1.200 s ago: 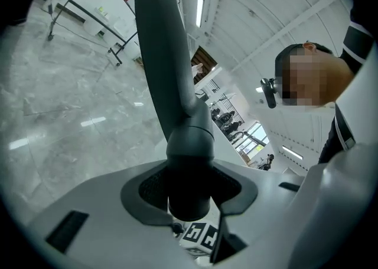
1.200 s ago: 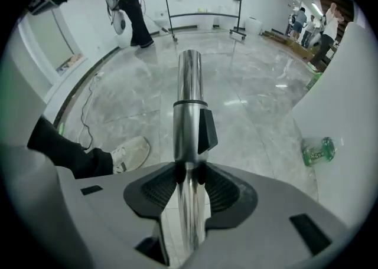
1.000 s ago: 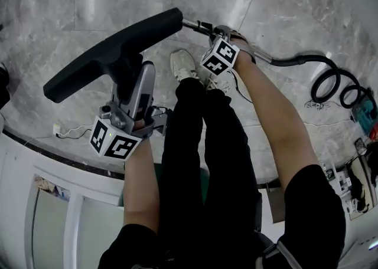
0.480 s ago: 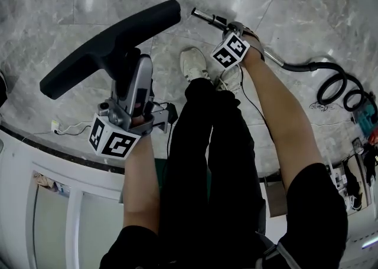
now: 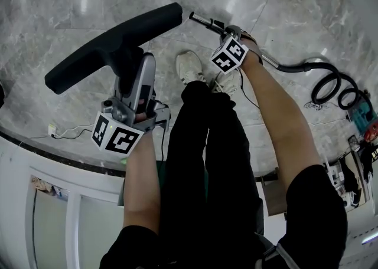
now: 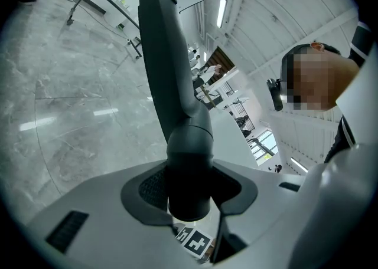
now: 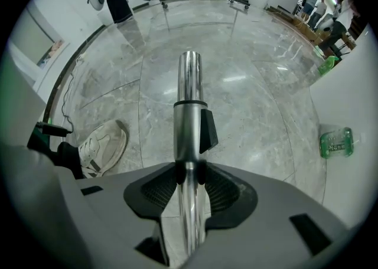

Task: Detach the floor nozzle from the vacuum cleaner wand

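The black floor nozzle (image 5: pixel 112 46) hangs above the marble floor, apart from the wand. My left gripper (image 5: pixel 133 76) is shut on its round neck (image 6: pixel 189 144), and the long head (image 6: pixel 168 55) stretches away from the jaws. The chrome wand (image 5: pixel 204 22) points up-left with its tip bare. On that tube my right gripper (image 5: pixel 229 30) is shut, just behind the tip. In the right gripper view the wand (image 7: pixel 189 102) runs straight out between the pads of the right gripper (image 7: pixel 189 173), with a black clip on its side. The left gripper (image 6: pixel 189 194) clamps the neck's lower end.
A black hose (image 5: pixel 328 82) coils on the floor at the right, joined to the wand. The person's white shoes (image 5: pixel 189 66) stand between the two grippers. A white ledge (image 5: pixel 53 173) and a floor cable (image 5: pixel 59 131) lie at lower left. A green bottle (image 7: pixel 336 142) lies on the floor.
The wand tip lay close by the nozzle head's end; now a clear gap separates them. Both grippers have sunk a little, the left one shifting sideways with the nozzle.
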Available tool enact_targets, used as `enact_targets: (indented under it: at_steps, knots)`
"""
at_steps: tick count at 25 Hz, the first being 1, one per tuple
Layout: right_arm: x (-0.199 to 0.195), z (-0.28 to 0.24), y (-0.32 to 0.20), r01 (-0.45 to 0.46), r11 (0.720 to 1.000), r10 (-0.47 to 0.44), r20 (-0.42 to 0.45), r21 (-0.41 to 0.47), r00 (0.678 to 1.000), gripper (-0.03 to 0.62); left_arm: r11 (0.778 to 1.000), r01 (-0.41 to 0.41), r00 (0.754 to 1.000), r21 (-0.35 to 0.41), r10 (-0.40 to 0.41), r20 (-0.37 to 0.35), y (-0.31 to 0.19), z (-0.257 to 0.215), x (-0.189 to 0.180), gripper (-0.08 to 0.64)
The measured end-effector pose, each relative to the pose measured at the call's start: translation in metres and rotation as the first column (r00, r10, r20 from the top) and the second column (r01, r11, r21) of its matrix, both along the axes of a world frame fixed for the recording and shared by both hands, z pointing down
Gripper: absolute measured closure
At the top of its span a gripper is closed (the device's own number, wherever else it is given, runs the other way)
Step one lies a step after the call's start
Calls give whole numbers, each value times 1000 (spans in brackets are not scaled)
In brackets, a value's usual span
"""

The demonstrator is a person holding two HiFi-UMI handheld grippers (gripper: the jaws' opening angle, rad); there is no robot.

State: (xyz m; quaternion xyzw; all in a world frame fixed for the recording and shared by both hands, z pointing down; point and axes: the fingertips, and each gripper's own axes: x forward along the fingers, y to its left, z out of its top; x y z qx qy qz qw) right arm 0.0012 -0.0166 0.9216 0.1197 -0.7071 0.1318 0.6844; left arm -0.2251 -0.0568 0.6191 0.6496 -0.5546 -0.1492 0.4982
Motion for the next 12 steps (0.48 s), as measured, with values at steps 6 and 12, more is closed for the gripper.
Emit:
enact_targets:
  at_steps: [6, 12]
  knots:
    - [3, -5, 1, -1, 1000, 1, 1, -3, 1000, 426, 1000, -6, 1000, -3, 6, -2, -3, -1, 0, 393]
    - [3, -20, 5, 6, 1000, -6, 18, -1, 1000, 426, 1000, -21, 1000, 10, 21, 5, -11, -11, 1, 393]
